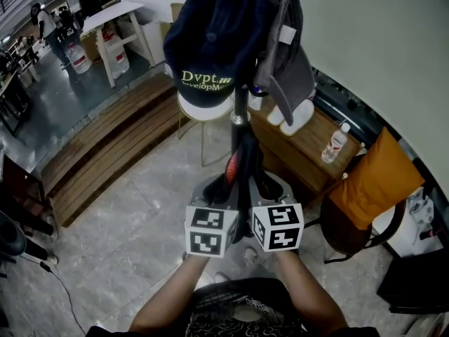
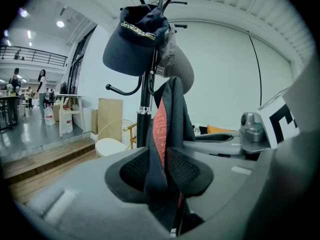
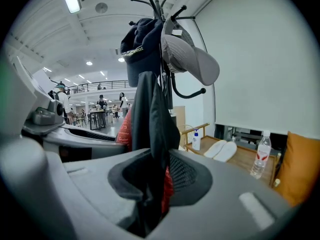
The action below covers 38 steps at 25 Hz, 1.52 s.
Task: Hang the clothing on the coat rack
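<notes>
A black coat rack (image 1: 240,111) stands right in front of me, its pole (image 2: 144,124) and hooked arms (image 3: 192,92) visible in both gripper views. A navy cap (image 1: 214,41) and a grey cap (image 1: 287,69) hang near its top. A dark garment with a red strip (image 2: 161,129) stretches up from both grippers toward the rack. My left gripper (image 1: 226,192) is shut on the garment's fabric. Close beside it, my right gripper (image 1: 261,188) is shut on the same garment (image 3: 150,134). The garment's upper end is hidden behind the caps.
A wooden side table (image 1: 309,142) with a plastic bottle (image 1: 335,144) and white slippers (image 1: 295,116) stands right of the rack. An orange cushion on a chair (image 1: 375,181) is at far right. A white round stool (image 1: 203,111) and wooden steps (image 1: 112,146) lie left.
</notes>
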Each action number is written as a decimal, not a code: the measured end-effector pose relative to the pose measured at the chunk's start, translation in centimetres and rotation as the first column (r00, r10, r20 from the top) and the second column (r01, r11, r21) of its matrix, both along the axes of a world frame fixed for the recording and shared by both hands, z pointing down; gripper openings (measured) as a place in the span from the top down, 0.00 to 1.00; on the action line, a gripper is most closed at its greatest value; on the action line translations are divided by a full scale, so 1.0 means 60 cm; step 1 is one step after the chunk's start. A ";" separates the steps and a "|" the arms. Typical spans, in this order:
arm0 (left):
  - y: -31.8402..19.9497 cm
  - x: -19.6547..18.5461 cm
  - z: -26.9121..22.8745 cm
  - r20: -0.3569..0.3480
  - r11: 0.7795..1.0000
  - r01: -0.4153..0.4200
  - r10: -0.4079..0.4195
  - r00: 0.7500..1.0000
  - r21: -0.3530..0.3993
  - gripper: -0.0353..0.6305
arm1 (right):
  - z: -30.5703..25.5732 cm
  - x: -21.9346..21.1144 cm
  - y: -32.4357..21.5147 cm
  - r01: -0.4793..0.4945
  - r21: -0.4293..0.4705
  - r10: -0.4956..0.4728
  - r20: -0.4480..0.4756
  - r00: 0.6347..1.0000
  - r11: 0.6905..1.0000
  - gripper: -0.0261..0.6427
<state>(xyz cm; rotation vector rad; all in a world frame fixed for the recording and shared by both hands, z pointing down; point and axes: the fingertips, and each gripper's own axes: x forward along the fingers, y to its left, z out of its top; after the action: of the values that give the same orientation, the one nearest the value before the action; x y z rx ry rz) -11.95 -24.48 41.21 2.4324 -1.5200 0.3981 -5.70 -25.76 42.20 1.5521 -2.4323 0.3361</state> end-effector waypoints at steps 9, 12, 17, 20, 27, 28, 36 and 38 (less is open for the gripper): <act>0.016 0.003 -0.005 -0.013 1.000 -0.018 0.018 1.000 0.003 0.81 | -0.006 0.002 0.017 -0.017 0.003 0.017 0.014 1.000 1.000 0.83; 0.021 0.005 -0.006 -0.015 1.000 -0.025 0.025 1.000 0.004 0.81 | -0.008 0.001 0.022 -0.023 0.007 0.023 0.015 1.000 1.000 0.83; 0.028 0.007 -0.008 -0.013 0.999 -0.037 0.037 0.999 0.005 0.81 | -0.010 0.003 0.027 -0.032 0.011 0.032 0.012 0.999 0.999 0.83; 0.033 0.009 -0.010 -0.013 0.999 -0.041 0.042 0.999 0.007 0.81 | -0.012 0.004 0.033 -0.034 0.014 0.034 0.014 0.999 0.999 0.83; 0.039 0.015 -0.011 -0.017 0.998 -0.056 0.056 0.998 0.006 0.81 | -0.014 -0.003 0.045 -0.020 0.016 0.020 0.013 1.000 1.000 0.83; 0.041 0.016 -0.011 -0.019 0.998 -0.060 0.060 0.998 0.006 0.81 | -0.013 -0.004 0.047 -0.016 0.013 0.016 0.013 1.000 1.000 0.83; 0.057 0.017 -0.013 -0.022 0.997 -0.078 0.078 0.997 0.004 0.81 | -0.016 -0.014 0.063 -0.001 0.012 0.000 0.015 1.000 1.000 0.83; 0.062 0.016 -0.014 -0.021 0.997 -0.078 0.078 0.997 0.005 0.81 | -0.020 -0.018 0.069 0.006 0.014 -0.006 0.014 1.000 1.000 0.83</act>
<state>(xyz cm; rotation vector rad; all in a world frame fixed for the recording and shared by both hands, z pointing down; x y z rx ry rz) -11.00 -20.78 40.40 2.4967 -1.4222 0.3826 -6.78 -21.63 41.01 1.5532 -2.4546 0.3307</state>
